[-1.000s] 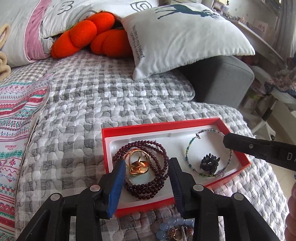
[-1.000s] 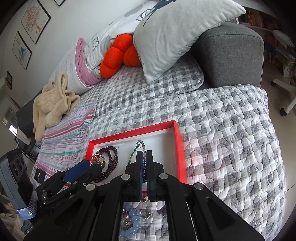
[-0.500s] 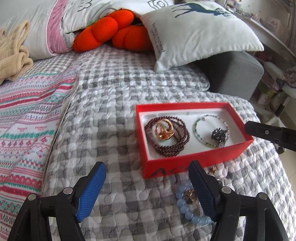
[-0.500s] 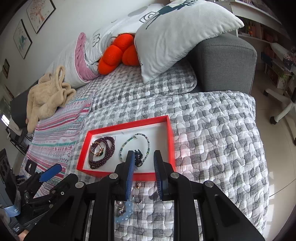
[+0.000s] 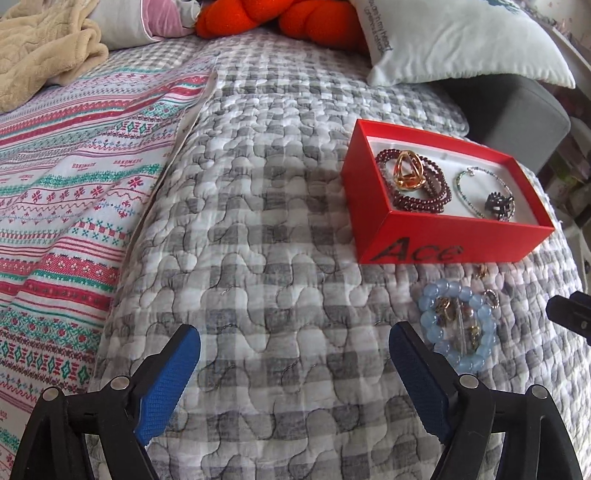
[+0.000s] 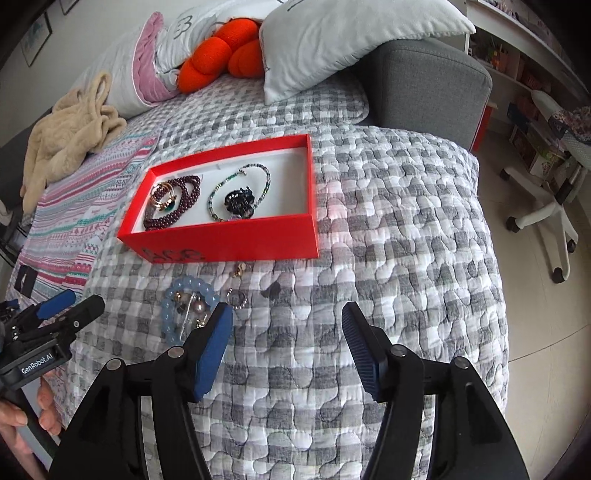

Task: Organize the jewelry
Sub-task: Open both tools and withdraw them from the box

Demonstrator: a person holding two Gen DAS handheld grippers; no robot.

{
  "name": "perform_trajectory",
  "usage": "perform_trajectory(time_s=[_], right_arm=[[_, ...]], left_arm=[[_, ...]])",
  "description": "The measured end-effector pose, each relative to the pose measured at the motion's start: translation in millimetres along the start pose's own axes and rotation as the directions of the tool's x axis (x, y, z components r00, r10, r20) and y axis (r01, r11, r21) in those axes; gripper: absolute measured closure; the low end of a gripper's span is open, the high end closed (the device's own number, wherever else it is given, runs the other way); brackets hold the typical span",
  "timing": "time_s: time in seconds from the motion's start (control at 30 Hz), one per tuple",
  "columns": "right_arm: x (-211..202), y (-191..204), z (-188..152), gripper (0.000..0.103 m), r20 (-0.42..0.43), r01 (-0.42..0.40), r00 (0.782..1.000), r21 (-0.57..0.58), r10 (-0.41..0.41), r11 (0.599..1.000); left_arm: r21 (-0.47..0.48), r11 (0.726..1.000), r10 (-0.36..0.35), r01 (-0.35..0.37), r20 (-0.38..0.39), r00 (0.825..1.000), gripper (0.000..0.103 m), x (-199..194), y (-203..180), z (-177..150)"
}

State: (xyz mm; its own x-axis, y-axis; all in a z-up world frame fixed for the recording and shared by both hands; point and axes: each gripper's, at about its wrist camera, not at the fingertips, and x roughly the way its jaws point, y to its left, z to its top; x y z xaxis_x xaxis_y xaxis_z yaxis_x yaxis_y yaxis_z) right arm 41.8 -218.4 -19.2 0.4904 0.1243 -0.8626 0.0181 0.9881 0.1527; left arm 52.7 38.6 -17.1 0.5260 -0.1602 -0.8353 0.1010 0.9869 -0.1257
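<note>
A red box (image 5: 436,246) (image 6: 229,242) with a white lining rests on the grey checked quilt. Inside lie a dark red bead bracelet (image 5: 439,199) (image 6: 194,195) under gold rings (image 5: 408,171) (image 6: 162,195), and a thin beaded bracelet (image 5: 466,192) (image 6: 266,181) around a black clip (image 5: 499,205) (image 6: 238,201). In front of the box, a pale blue bead bracelet (image 5: 428,306) (image 6: 168,317) circles small loose pieces. My left gripper (image 5: 295,349) hovers over bare quilt, jaws opening, nothing between them. My right gripper (image 6: 288,325) is likewise opening and empty, just right of the blue bracelet.
A striped blanket (image 5: 66,177) covers the quilt's left side, with a beige fleece (image 6: 70,136), pillows (image 6: 351,33) and an orange cushion (image 6: 221,55) at the back. A grey sofa arm (image 6: 432,85) and an office chair base (image 6: 546,221) stand to the right.
Both grippers pulled back from the box towards the quilt's near edge. The left jaws widened from around the gold rings and red beads; the right jaws went from shut to wide apart.
</note>
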Motion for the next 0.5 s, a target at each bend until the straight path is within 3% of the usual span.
perform_trajectory(time_s=[0.37,0.5], right_arm=[[8.5,-8.3,-7.7,0.039,-0.038,0.005,0.999,0.051,-0.003,0.999],[13.1,-6.2,-8.6,0.039,-0.053,0.014,0.999,0.039,-0.012,0.999]], left_arm=[[-0.016,0.997,-0.082,0.081,-0.037,0.996,0.016,3.9,6.8,-0.5],[-0.021,0.985,-0.172,0.171,-0.05,0.984,0.02,9.8,-1.2,3.9]])
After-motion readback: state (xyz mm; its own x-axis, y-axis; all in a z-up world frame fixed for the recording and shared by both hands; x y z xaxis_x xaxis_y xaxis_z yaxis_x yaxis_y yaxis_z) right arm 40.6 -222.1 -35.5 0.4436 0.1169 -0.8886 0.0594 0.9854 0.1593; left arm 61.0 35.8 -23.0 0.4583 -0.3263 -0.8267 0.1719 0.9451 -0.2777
